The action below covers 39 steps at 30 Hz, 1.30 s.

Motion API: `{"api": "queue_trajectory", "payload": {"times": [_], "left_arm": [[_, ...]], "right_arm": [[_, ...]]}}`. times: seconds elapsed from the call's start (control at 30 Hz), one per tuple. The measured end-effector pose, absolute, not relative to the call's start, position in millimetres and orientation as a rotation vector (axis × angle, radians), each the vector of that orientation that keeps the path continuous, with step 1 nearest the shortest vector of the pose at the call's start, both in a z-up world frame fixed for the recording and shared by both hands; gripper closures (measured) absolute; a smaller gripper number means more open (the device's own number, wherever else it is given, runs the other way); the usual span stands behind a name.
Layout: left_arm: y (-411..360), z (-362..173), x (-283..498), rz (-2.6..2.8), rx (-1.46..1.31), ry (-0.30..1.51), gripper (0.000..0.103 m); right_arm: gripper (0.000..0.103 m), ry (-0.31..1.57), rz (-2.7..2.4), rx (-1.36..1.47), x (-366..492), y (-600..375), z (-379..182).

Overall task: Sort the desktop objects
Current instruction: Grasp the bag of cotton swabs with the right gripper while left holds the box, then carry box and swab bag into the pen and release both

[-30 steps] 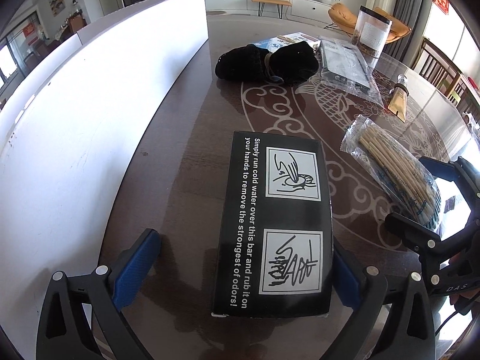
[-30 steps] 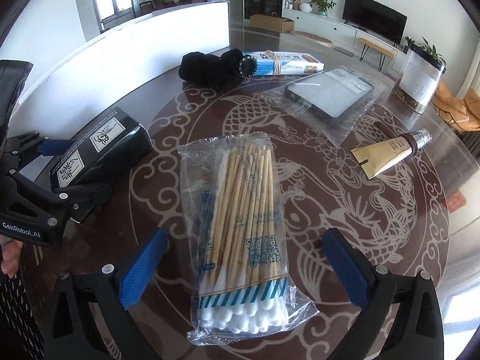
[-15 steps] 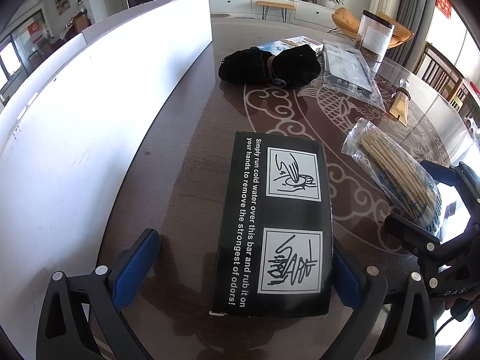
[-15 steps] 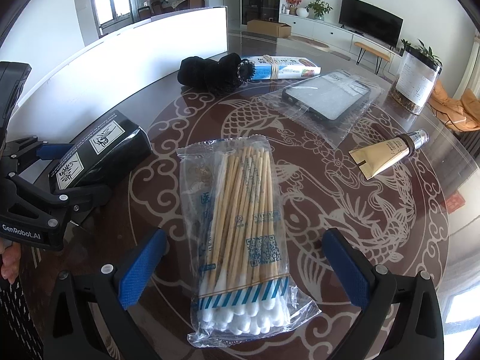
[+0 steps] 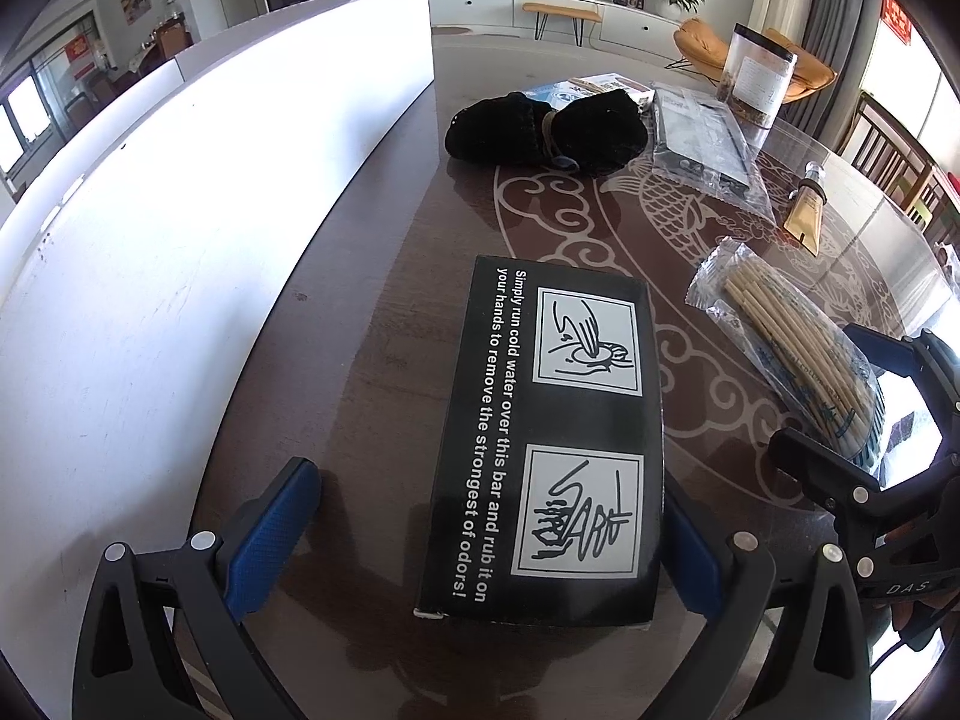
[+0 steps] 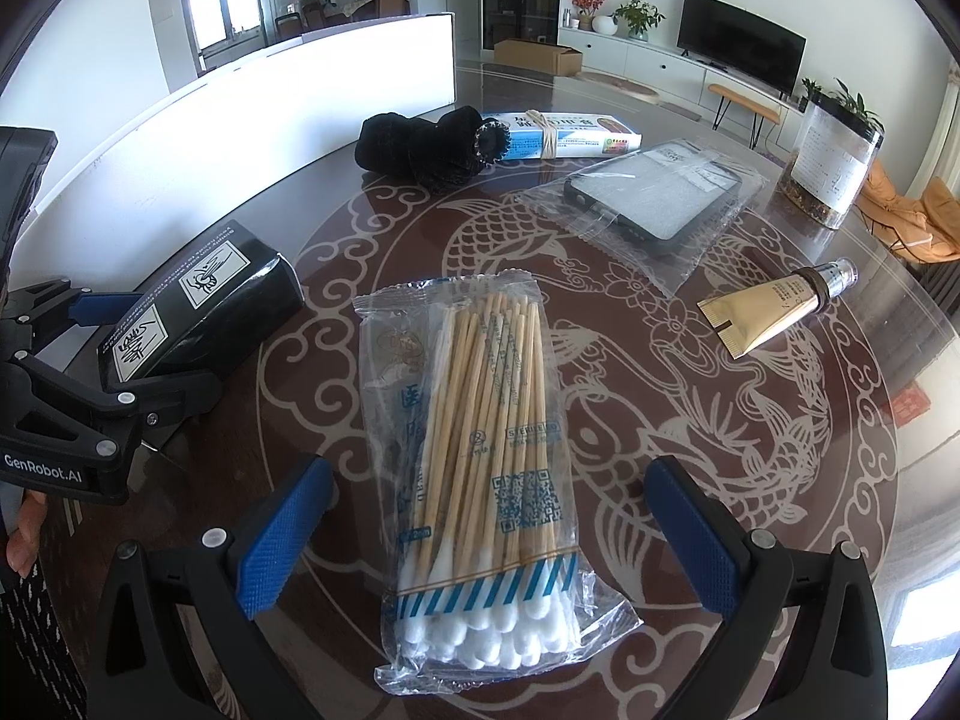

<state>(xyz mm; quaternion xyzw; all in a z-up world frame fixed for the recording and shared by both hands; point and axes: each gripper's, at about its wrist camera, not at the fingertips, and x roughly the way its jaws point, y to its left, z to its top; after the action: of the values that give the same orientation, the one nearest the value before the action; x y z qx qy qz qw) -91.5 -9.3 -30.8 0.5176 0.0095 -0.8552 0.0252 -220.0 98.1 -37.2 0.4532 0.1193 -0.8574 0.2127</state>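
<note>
A black cardboard box point(image 5: 552, 438) with white print lies on the dark patterned table point(image 5: 384, 360). Its near end sits between the fingers of my left gripper point(image 5: 486, 486), which is open. The right pad is close against the box's side and the left pad stands well clear. A clear bag of cotton swabs point(image 6: 480, 468) lies lengthwise between the fingers of my right gripper point(image 6: 489, 474), also open and touching nothing. In the right wrist view, the left gripper point(image 6: 156, 354) straddles the black box point(image 6: 204, 306). The left wrist view shows the right gripper point(image 5: 840, 402) around the swab bag point(image 5: 792, 348).
A white partition point(image 5: 180, 210) runs along the table's left side. Farther back lie a black fabric bundle point(image 6: 420, 150), a blue-white carton point(image 6: 564, 135) with a rubber band, a bagged phone case point(image 6: 654, 204), a gold tube point(image 6: 774, 306) and a jar point(image 6: 834, 168).
Both views shift only slightly. The box and the swab bag stay in place, and both grippers remain open around them.
</note>
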Motion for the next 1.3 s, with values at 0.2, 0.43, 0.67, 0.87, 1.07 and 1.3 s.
{"api": "queue_trajectory", "payload": {"times": [0.2, 0.43, 0.67, 0.87, 1.07, 1.3], "left_arm": [[-8, -30, -94, -2.632, 1.696, -0.002, 0.000], [4, -21, -91, -2.731, 1.693, -0.074, 0.040], [-15, -9, -87, -2.802, 1.679, 0.189, 0.045], [-19, 19, -76, -2.910, 1.542, 0.302, 0.045], [-22, 43, -58, -3.003, 1.440, 0.433, 0.045], [-67, 102, -39, -3.042, 1.233, 0.452, 0.045]], "right_arm": [[0.000, 0.360, -2.335, 1.329, -227, 95, -35], [0.019, 0.553, -2.011, 1.621, -256, 77, -27], [0.070, 0.459, -2.075, 1.655, -248, 97, -4], [0.070, 0.176, -2.214, 1.569, -224, 139, 25], [0.070, 0.102, -2.263, 1.549, -220, 155, 32], [0.070, 0.074, -2.289, 1.365, -223, 106, 84]]}}
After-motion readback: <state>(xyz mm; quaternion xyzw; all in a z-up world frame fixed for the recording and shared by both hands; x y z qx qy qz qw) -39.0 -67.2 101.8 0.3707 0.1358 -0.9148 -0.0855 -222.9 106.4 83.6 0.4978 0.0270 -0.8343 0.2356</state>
